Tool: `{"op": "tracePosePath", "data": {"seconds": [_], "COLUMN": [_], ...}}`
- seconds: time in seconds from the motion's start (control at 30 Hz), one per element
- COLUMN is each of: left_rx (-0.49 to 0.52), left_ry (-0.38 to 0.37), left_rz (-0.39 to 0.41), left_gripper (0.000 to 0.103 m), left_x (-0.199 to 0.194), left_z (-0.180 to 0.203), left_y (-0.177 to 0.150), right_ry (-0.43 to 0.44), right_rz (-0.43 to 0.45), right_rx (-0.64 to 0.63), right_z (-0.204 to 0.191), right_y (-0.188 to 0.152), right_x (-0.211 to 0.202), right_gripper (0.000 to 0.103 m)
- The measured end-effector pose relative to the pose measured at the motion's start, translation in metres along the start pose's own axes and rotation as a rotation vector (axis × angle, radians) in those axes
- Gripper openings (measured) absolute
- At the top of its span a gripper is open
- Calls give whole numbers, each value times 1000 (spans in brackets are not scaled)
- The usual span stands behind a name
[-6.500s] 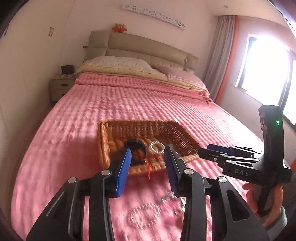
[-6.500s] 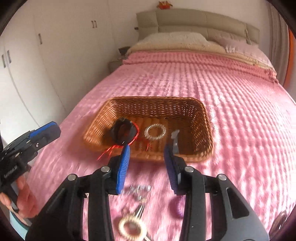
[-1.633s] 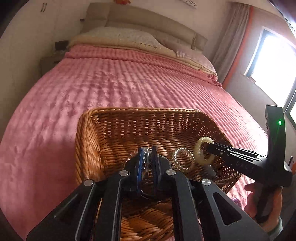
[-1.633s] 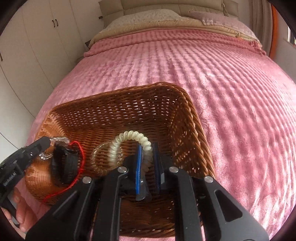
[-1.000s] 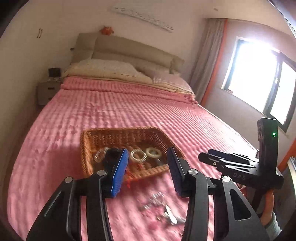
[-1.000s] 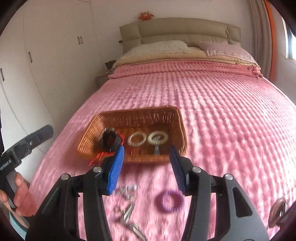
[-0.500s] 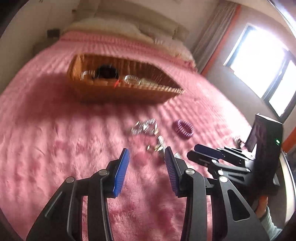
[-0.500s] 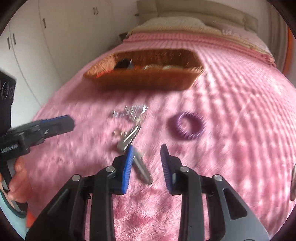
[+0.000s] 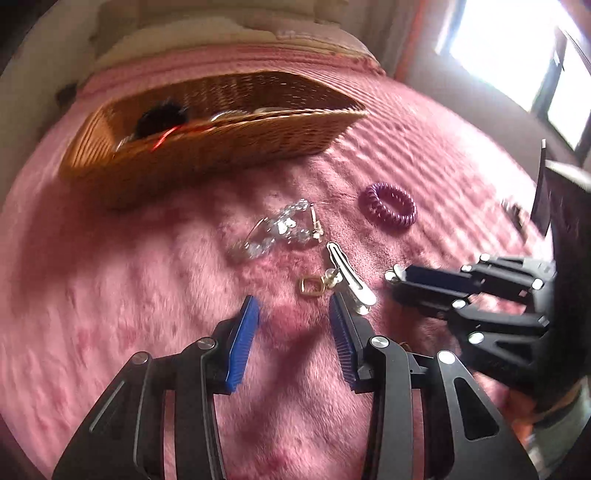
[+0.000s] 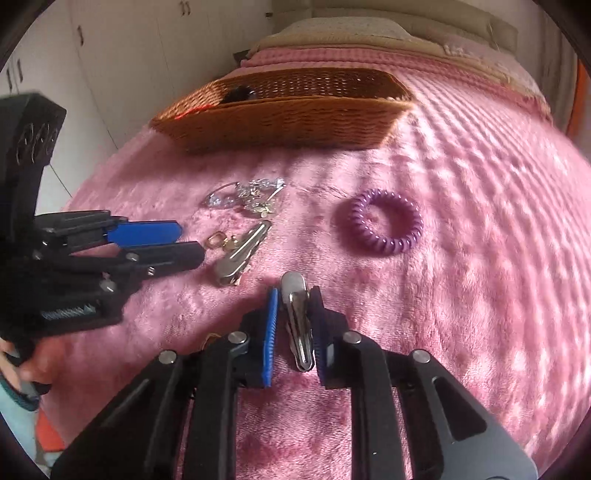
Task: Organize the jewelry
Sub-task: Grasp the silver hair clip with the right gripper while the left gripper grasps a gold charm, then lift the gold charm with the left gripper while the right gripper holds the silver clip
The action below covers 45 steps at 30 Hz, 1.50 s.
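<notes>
A wicker basket [image 9: 236,140] [image 10: 288,118] with jewelry in it sits on the pink bedspread. In front of it lie a silver chain heap [image 9: 280,227] [image 10: 251,195], a small gold ring [image 9: 310,286] [image 10: 217,239], a silver hair clip [image 9: 349,275] [image 10: 242,253] and a purple coil bracelet [image 9: 389,206] [image 10: 386,221]. My left gripper [image 9: 293,325] is open just short of the gold ring and clip; it also shows in the right wrist view [image 10: 170,240]. My right gripper [image 10: 293,321] has its jaws narrowly around a second silver hair clip [image 10: 295,314], with small gaps either side.
The pink bedspread [image 10: 480,258] stretches around the items. Pillows and a headboard [image 10: 388,33] lie beyond the basket. White wardrobes [image 10: 129,55] stand on the left, a bright window [image 9: 517,48] on the right. A small dark object [image 9: 515,212] lies near the bed's right edge.
Both grippers have dropped lower and closer to the loose items. My right gripper has narrowed around the second hair clip. My left gripper stays open, nearer the gold ring.
</notes>
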<state>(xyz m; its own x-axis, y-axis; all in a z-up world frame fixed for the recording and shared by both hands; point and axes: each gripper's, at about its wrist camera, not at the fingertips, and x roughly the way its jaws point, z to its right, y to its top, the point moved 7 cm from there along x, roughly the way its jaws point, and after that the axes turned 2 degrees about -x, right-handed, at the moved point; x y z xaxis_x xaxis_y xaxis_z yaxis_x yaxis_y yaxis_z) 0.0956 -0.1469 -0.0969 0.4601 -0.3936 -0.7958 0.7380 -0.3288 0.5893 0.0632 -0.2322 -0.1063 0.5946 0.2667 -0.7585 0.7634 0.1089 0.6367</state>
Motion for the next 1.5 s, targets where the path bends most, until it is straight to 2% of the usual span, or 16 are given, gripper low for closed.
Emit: {"op": "tracePosePath", "data": {"seconds": [0.07,0.23,0.3,0.33,0.57,0.77,0.97,1.07,1.17,1.2,1.33,1.5], "left_rx": [53,105,99,94,18,-79,-142,-149,-138,-124,-125,-138], "left_ry": [41,68,51,38,53,51,66,29,-19,-27,-20,20], "left_rz": [-2,4,8,10,38,52,24,24,23,26,31,36], "left_gripper": [38,36,20,14,14,14,15,18,31,32,32,32], "left_x": [6,15,16,14,0,-24,-34,-40,-45,-48,-52,-47], "left_z": [4,9,9,8,-6,-30,-41,-38,-32,-30,-29,-38], "left_y": [3,8,9,8,-1,-22,-43,-49,-56,-59,-64,-54], "right_ry": [20,23,25,25,6,-5,-23,-25,-24,-24,-22,-21], "right_rz": [2,5,7,9,29,55,63,54,53,53,54,53], "right_rx": [14,12,13,13,6,24,29,27,28,29,30,31], "right_z": [2,1,2,2,0,3,5,6,5,4,4,4], "right_y": [0,-2,-2,-2,-3,-5,-4,-5,-5,-5,-5,-5], "right_x": [0,0,0,-1,-2,-8,-9,-8,-7,-6,-5,-5], "right_gripper": [15,15,15,15,15,15,15,15,15,15,15,15]}}
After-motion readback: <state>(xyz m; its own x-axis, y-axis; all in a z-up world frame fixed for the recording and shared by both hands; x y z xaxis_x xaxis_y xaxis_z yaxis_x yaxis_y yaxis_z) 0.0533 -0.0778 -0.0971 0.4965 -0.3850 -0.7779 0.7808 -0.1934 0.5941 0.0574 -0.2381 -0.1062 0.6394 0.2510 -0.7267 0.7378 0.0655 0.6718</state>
